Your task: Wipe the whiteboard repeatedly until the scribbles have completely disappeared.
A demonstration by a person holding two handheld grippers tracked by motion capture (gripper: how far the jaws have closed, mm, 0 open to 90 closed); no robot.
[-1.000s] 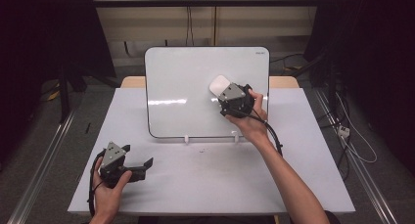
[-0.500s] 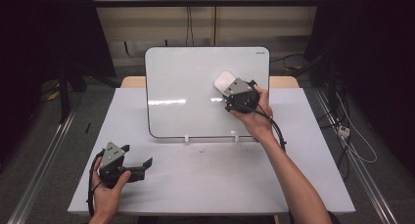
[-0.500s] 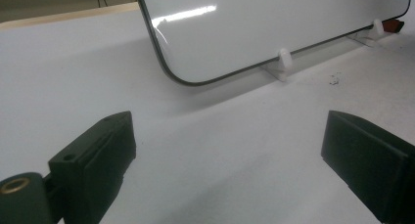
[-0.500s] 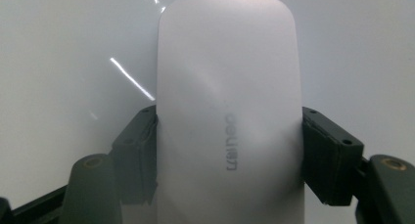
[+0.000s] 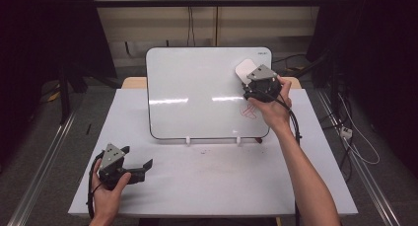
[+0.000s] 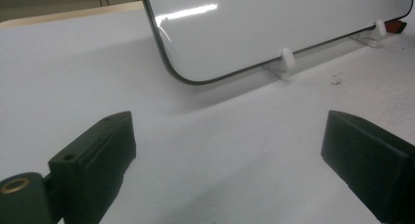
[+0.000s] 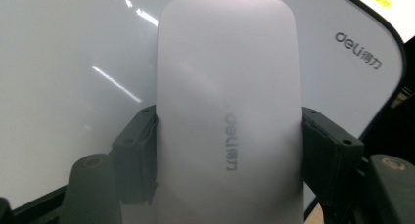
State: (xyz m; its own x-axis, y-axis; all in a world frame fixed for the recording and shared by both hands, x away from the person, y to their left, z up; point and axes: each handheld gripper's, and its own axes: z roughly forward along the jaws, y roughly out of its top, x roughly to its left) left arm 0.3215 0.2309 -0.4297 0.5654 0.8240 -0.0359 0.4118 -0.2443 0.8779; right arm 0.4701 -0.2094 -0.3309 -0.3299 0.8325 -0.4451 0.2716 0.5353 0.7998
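Note:
A white whiteboard [image 5: 197,88] stands tilted on small white feet at the back of the table. My right gripper [image 5: 248,78] is shut on a white block eraser [image 5: 243,68] and holds it against the board's upper right corner. In the right gripper view the eraser [image 7: 227,97] sits upright between both black pads [image 7: 139,155], close to the board's printed logo [image 7: 359,48]. A red scribble [image 5: 249,111] is on the board just below that hand. My left gripper [image 5: 137,158] rests open near the table's front left, jaws wide apart [image 6: 227,150] with nothing between them.
The white table [image 5: 207,181] has faint smudges in its middle. A small red object [image 6: 395,26] lies by the board's right foot [image 6: 377,31]. Cables trail off the right side [image 5: 355,142]. Dark curtains and metal floor rails flank the table.
My right gripper has carried the eraser up and to the right across the board, and the red scribble now shows below the hand. The left gripper has stayed put.

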